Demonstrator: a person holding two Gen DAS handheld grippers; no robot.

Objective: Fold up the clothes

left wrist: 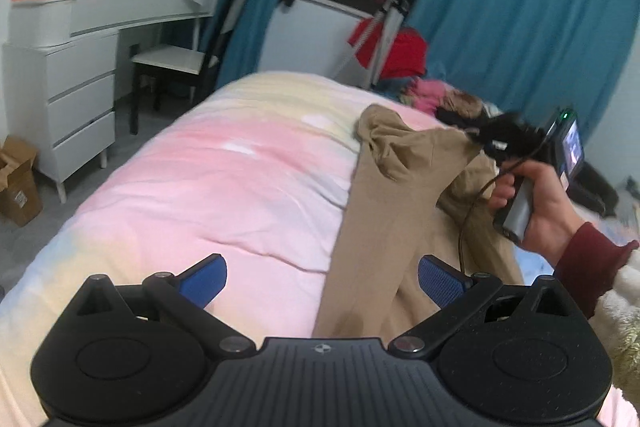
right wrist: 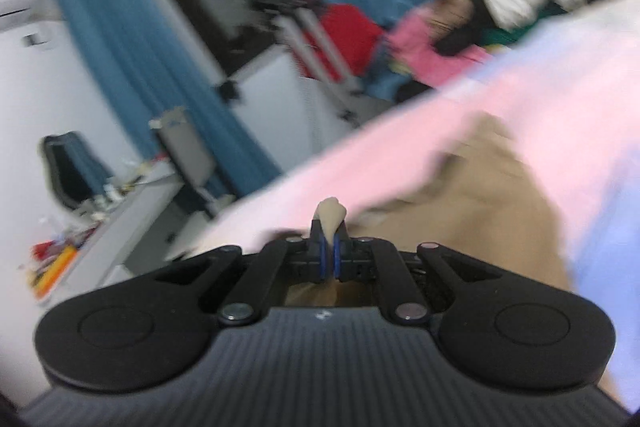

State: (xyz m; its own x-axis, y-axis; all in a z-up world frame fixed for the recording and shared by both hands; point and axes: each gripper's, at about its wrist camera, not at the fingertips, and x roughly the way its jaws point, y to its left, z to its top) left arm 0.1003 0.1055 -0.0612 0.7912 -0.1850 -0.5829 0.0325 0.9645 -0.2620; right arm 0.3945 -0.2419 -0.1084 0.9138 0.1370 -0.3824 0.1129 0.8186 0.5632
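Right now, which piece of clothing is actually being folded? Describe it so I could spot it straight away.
Find the bed with the pink pastel cover. On its right side lies the tan garment, stretched long, with one end pinched in the right gripper. Unlike the heap of pink, red and dark clothes at the far edge, it is plain beige and lies apart from the heap.

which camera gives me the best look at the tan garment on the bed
The left wrist view: the tan garment lies sharp across the pink bedspread, one part lifted by the right gripper. The right wrist view is motion-blurred, showing only a tan patch and a pinched bit of cloth.
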